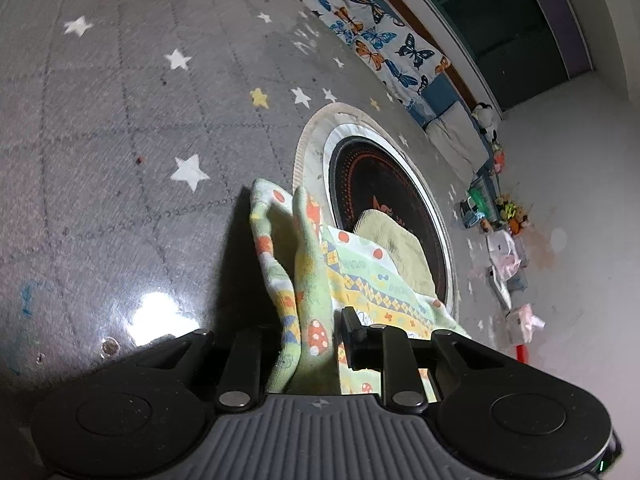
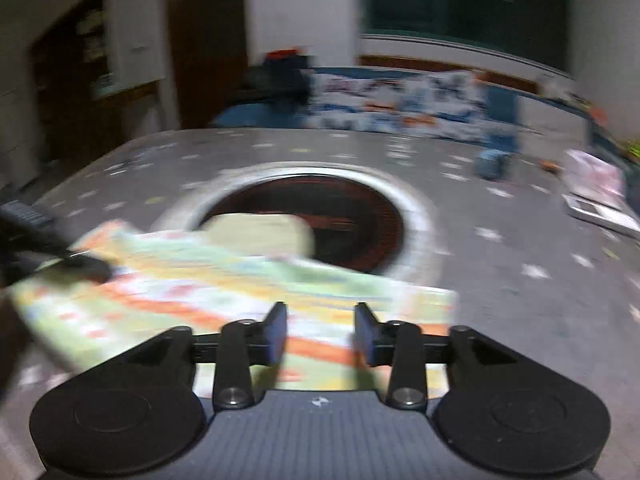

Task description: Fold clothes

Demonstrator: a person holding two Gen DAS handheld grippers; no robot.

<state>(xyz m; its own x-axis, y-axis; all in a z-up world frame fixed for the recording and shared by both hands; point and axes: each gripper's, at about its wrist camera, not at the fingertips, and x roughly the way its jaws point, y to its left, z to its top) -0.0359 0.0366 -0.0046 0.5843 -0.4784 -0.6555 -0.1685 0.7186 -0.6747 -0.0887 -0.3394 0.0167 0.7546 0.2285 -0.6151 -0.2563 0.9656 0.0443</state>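
A child's garment (image 1: 372,276), pale green with orange mushrooms and yellow bands, lies partly on the grey floor mat. My left gripper (image 1: 320,340) is shut on a raised fold of it; the cloth hides its left finger. The right wrist view is blurred. There the same garment (image 2: 200,280) is spread flat, and my right gripper (image 2: 321,330) hovers open over its near edge with nothing between the fingers. The left gripper (image 2: 84,262) shows at the garment's left corner. A folded olive-green piece (image 1: 396,248) (image 2: 260,232) rests behind it on the round rug.
The round rug (image 1: 312,152) (image 2: 420,216) has a black centre and a white rim on the grey star-patterned mat (image 1: 120,120). A butterfly blanket (image 1: 372,36), cushions, toys (image 1: 508,212) and boxes (image 1: 504,256) line the far side below a dark window.
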